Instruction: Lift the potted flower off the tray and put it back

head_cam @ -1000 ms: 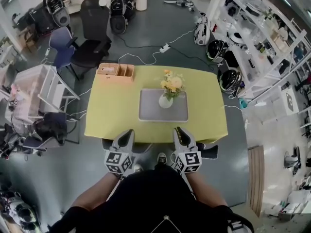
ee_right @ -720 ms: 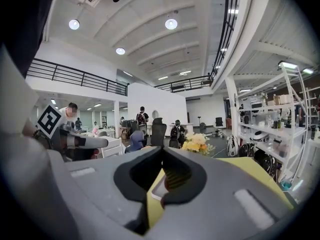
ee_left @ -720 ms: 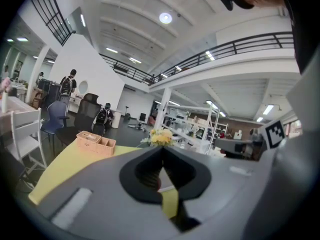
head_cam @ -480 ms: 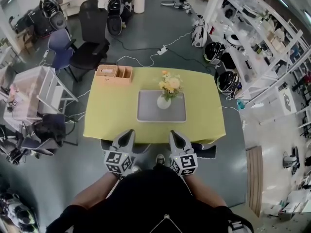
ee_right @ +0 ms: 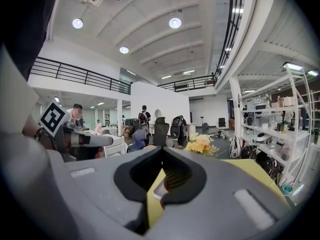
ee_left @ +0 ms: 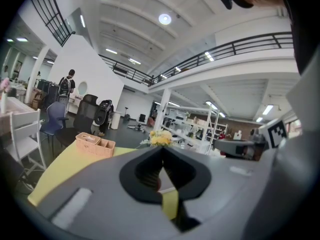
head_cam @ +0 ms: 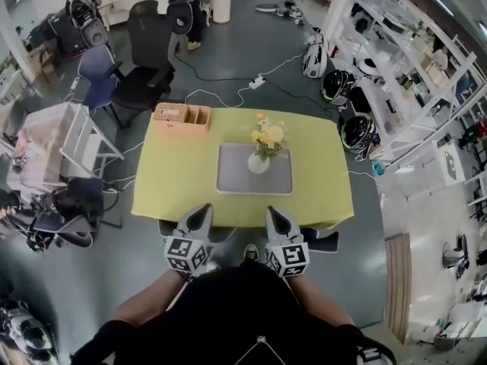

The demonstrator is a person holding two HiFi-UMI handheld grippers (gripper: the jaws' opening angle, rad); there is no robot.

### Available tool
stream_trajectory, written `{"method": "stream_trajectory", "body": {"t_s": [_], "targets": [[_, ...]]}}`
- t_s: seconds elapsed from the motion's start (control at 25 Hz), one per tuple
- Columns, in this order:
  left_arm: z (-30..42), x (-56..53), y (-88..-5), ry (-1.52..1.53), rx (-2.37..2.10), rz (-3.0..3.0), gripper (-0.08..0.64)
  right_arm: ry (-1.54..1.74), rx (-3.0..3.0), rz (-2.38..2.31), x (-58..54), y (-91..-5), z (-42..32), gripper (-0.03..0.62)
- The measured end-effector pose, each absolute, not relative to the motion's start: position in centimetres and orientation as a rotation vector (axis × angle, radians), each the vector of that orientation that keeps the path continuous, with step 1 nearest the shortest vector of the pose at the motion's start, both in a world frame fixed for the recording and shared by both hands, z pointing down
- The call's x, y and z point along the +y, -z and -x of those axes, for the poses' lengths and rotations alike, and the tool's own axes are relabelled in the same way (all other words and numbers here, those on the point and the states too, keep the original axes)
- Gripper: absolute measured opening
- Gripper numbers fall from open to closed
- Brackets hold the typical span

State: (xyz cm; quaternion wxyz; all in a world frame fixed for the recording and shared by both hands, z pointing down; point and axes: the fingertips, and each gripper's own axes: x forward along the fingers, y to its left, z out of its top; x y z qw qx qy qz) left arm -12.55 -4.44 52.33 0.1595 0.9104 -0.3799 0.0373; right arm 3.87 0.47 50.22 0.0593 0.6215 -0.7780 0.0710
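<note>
The potted flower (head_cam: 259, 161), yellow blooms in a small white vase, stands upright on the grey tray (head_cam: 232, 175) in the middle of the yellow table (head_cam: 171, 173). Both grippers hover side by side short of the table's near edge, well apart from the pot. My left gripper (head_cam: 200, 213) has its jaws together with nothing between them, and so does my right gripper (head_cam: 273, 214). In the left gripper view the blooms (ee_left: 160, 138) peek just above the joined tips of the left gripper (ee_left: 161, 150). In the right gripper view the flower (ee_right: 200, 143) stands right of the right gripper (ee_right: 162, 149).
A wicker basket (head_cam: 182, 115) sits at the table's far left corner. Office chairs (head_cam: 144, 67) and cables lie beyond the table, a white rack (head_cam: 72, 139) stands to the left, and shelving (head_cam: 411, 67) lines the right side. People stand far off.
My right gripper has drifted a little to the left and closer to me. The left gripper, the flower and the tray stand as before.
</note>
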Motion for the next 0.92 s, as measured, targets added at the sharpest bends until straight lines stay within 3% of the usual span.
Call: {"method": "stream_trajectory", "body": {"t_s": [0.92], "targets": [[12.73,-4.94,-53.0,-0.112,-1.096,-2.582,0.008,-0.23,-2.332,-1.878,-0.13,-50.91,-4.22,0.003]]}}
